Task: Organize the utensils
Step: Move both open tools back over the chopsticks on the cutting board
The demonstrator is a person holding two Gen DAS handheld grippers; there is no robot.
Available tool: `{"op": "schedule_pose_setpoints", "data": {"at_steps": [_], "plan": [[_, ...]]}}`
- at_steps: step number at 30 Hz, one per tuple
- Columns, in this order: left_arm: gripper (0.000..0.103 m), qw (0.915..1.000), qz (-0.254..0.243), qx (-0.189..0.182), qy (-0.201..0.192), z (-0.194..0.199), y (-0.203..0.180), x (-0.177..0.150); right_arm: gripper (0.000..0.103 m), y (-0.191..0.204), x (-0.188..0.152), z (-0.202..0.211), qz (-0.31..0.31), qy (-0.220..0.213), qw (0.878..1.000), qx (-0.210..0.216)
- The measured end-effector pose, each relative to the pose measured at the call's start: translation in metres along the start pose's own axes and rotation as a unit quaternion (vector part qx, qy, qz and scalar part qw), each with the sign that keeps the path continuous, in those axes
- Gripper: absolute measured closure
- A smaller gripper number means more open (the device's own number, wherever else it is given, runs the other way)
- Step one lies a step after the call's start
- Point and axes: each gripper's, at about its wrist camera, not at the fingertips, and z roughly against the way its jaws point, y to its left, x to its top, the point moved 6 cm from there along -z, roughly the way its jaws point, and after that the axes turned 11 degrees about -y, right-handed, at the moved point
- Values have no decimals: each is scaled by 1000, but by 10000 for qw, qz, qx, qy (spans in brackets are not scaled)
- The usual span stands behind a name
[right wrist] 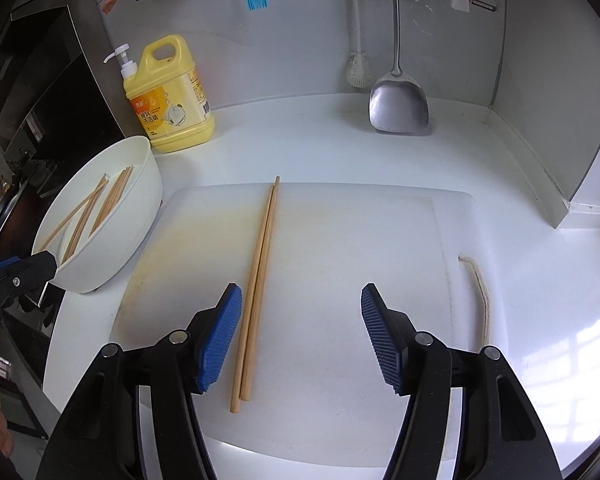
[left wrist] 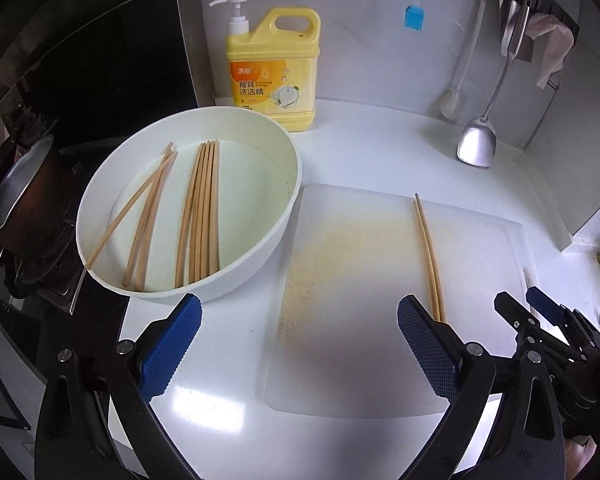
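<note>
A white round basin [left wrist: 260, 236] [right wrist: 140, 216] on the counter holds several wooden chopsticks [left wrist: 202, 212] [right wrist: 100, 204]. Right of it, a pair of chopsticks [left wrist: 430, 256] [right wrist: 258, 280] lies side by side on a white cutting board [left wrist: 360, 280] [right wrist: 340, 248]. My left gripper [left wrist: 300, 312] is open and empty, hovering over the board's near left part beside the basin. My right gripper [right wrist: 300, 300] [left wrist: 540, 308] is open over the board; the pair lies just inside its left pad, touching neither.
A yellow dish soap bottle [left wrist: 274, 68] [right wrist: 172, 96] stands at the back wall. A metal spatula [left wrist: 478, 140] [right wrist: 398, 104], a white brush [right wrist: 358, 68] and a blue silicone brush [left wrist: 414, 16] hang there. A dark pot [left wrist: 24, 196] sits on the stove at left.
</note>
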Motion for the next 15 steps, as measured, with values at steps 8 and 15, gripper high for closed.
{"op": "schedule_pose_setpoints", "data": {"at_steps": [8,15], "plan": [[6,9989,-201,25,-421,-31,-8,-3,43,8,-13,-32,29,-114,9999,-63],[6,9977,-175,-230,-608,-49,-11,-8,43,12,-20,-44,-16,-276,9995,-145]]}}
